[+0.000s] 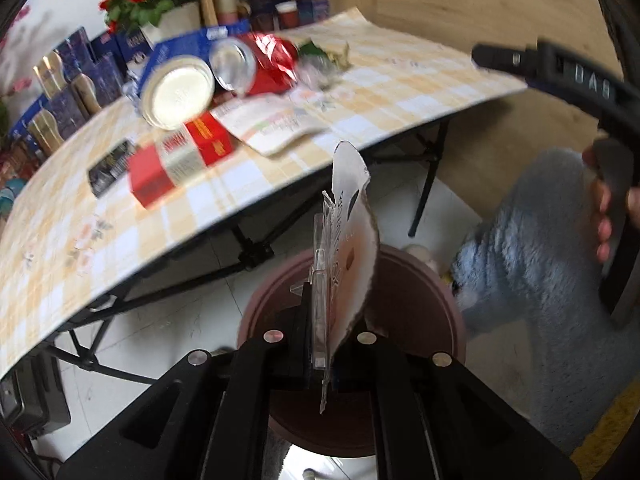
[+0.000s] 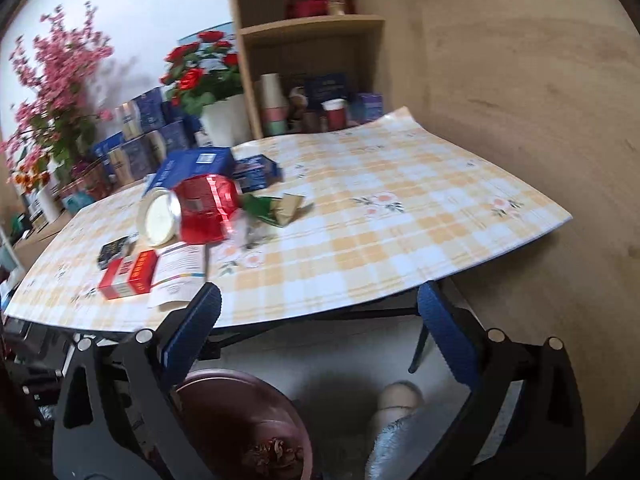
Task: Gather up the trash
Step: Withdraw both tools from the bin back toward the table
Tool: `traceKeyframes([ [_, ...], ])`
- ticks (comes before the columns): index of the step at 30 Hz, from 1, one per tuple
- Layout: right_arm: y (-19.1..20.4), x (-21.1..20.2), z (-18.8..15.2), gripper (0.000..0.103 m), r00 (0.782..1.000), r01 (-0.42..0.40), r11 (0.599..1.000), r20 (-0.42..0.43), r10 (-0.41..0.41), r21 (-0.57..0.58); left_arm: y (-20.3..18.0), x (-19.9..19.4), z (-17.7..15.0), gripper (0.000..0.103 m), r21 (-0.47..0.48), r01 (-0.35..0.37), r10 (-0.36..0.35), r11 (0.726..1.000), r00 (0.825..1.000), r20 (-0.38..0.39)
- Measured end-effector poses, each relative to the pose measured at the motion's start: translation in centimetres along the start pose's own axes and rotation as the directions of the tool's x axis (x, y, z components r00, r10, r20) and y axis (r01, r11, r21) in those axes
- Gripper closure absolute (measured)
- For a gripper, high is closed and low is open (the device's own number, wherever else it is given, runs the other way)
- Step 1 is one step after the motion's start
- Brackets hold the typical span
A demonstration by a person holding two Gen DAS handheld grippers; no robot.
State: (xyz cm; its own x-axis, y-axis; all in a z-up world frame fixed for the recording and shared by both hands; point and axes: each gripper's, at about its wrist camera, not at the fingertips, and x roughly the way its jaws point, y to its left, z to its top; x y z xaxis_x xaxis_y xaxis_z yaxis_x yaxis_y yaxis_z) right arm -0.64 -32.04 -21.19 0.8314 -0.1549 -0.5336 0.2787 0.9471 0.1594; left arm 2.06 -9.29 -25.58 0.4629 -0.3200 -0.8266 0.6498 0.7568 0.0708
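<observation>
My left gripper is shut on a torn white card with clear plastic packaging, which stands on edge right above a maroon bin on the floor. My right gripper is open and holds nothing, its blue pads wide apart in front of the table edge. The bin lies low on the left with crumpled brown scraps inside. On the checked tablecloth lie a red box, a leaflet, a red foil pack, a round lidded jar and a green-gold wrapper.
A blue box and a small dark packet also lie on the table. Flower pots, stacked boxes and a shelf unit line the back. Black folding table legs stand near the bin. A leg in fuzzy blue fabric is beside it.
</observation>
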Motion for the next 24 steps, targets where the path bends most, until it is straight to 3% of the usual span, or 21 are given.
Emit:
traceKeyframes([
  [5, -0.6, 0.1, -0.5, 0.006, 1.000, 0.016, 1.000, -0.016, -0.016, 0.024, 0.9, 2.2, -0.5, 0.096, -0.053, 0.015, -0.019, 0.999, 0.997, -0.078],
  [9, -0.4, 0.2, -0.6, 0.006, 1.000, 0.015, 1.000, -0.024, -0.014, 0.011, 2.5, 3.9, -1.1, 0.092, -0.140, 0.063, -0.083, 0.988, 0.987, -0.139],
  [12, -0.1, 0.4, -0.7, 0.006, 0.999, 0.020, 1.000, -0.030, -0.020, 0.000, 3.3, 3.4, -1.0, 0.061, -0.188, 0.079, -0.098, 0.979, 0.990, -0.097],
  [13, -0.1, 0.5, -0.7, 0.006, 0.999, 0.018, 1.000, -0.033, -0.018, 0.000, 3.7, 2.8, -0.9, 0.042, -0.205, 0.072, -0.088, 0.976, 0.994, -0.067],
  [14, -0.1, 0.5, -0.7, 0.006, 0.999, 0.014, 1.000, -0.035, -0.014, 0.000, 3.9, 2.3, -0.8, 0.029, -0.216, 0.062, -0.073, 0.974, 0.996, -0.045],
  [17, -0.2, 0.5, -0.7, 0.006, 0.999, 0.018, 1.000, -0.044, -0.018, 0.005, 5.2, 0.6, -0.8, 0.019, -0.286, 0.048, -0.039, 0.957, 0.998, 0.040],
  [24, 0.1, 0.6, -0.8, 0.006, 0.998, 0.028, 1.000, -0.051, -0.029, -0.012, 7.4, -1.9, -1.1, 0.011, -0.407, -0.003, 0.058, 0.913, 0.991, 0.122],
])
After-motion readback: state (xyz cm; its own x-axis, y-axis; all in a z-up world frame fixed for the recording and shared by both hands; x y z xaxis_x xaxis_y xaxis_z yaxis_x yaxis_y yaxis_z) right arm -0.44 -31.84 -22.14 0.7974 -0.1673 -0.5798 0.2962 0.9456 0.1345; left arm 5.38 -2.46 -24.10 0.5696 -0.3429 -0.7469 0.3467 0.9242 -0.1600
